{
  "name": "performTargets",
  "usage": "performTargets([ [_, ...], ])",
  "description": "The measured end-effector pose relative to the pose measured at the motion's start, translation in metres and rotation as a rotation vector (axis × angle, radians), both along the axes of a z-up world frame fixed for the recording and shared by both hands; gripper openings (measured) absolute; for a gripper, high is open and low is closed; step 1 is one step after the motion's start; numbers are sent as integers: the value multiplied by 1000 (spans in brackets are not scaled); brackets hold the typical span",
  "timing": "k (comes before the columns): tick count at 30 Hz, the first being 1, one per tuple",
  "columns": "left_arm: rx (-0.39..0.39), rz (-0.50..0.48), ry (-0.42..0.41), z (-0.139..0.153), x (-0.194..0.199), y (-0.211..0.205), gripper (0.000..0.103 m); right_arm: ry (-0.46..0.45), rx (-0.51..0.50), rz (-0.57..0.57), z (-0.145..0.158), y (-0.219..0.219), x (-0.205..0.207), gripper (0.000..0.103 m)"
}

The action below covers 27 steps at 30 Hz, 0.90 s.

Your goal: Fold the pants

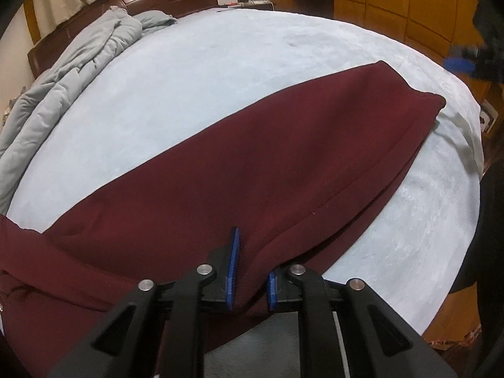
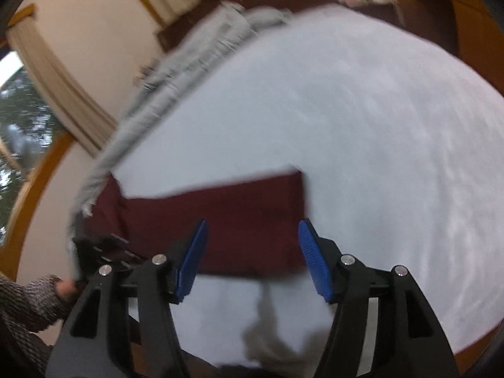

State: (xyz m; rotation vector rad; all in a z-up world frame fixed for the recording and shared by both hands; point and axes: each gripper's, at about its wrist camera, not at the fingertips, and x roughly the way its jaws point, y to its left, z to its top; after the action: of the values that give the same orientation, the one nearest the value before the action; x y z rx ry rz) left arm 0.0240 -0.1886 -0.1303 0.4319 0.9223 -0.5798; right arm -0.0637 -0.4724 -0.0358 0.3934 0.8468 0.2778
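Note:
Dark red pants (image 1: 239,163) lie folded lengthwise across the pale blue bed (image 1: 220,72), legs running to the far right. My left gripper (image 1: 252,271) is shut on a bunched fold of the pants at the near edge, by the waist end. In the blurred right wrist view the pants (image 2: 239,217) lie ahead. My right gripper (image 2: 252,252) is open and empty, above the bed near the leg end. It also shows at the right edge of the left wrist view (image 1: 463,63).
A crumpled grey quilt (image 1: 69,72) lies along the bed's left side by the dark wooden headboard (image 1: 176,0). Wooden cabinets (image 1: 409,9) stand beyond the bed. A white sheet edge (image 1: 469,138) hangs at the right corner.

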Motion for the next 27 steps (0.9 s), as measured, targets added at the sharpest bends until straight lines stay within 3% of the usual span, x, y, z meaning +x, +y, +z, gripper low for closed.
performTargets([
  [4, -10, 14, 3, -1, -5, -1, 16, 91, -49, 131, -23, 46, 24, 60],
  [7, -43, 35, 23, 2, -5, 3, 20, 347, -108, 157, -74, 61, 46, 54],
  [9, -69, 45, 47, 6, -3, 6, 26, 419, -65, 147, -84, 56, 55, 54],
  [11, -110, 56, 81, 17, -2, 16, 39, 429, -74, 129, -76, 57, 61, 54],
  [13, -193, 96, 121, 33, -2, 39, 48, 376, -160, 141, -61, 71, 60, 60],
  [14, -240, 118, 148, 41, -2, 53, 57, 342, -184, 159, -51, 81, 60, 63],
  [16, -300, 199, 155, 56, -3, 91, 68, 280, -158, 221, -35, 113, 62, 65],
  [20, -281, 427, 104, 69, 5, 178, 68, 202, -48, 428, -27, 211, 81, 69],
  [23, -231, 610, 101, 64, 16, 238, 66, 210, 15, 576, -35, 289, 100, 70],
  [27, -197, 734, 127, 49, 22, 288, 66, 259, -38, 701, -60, 370, 115, 69],
])
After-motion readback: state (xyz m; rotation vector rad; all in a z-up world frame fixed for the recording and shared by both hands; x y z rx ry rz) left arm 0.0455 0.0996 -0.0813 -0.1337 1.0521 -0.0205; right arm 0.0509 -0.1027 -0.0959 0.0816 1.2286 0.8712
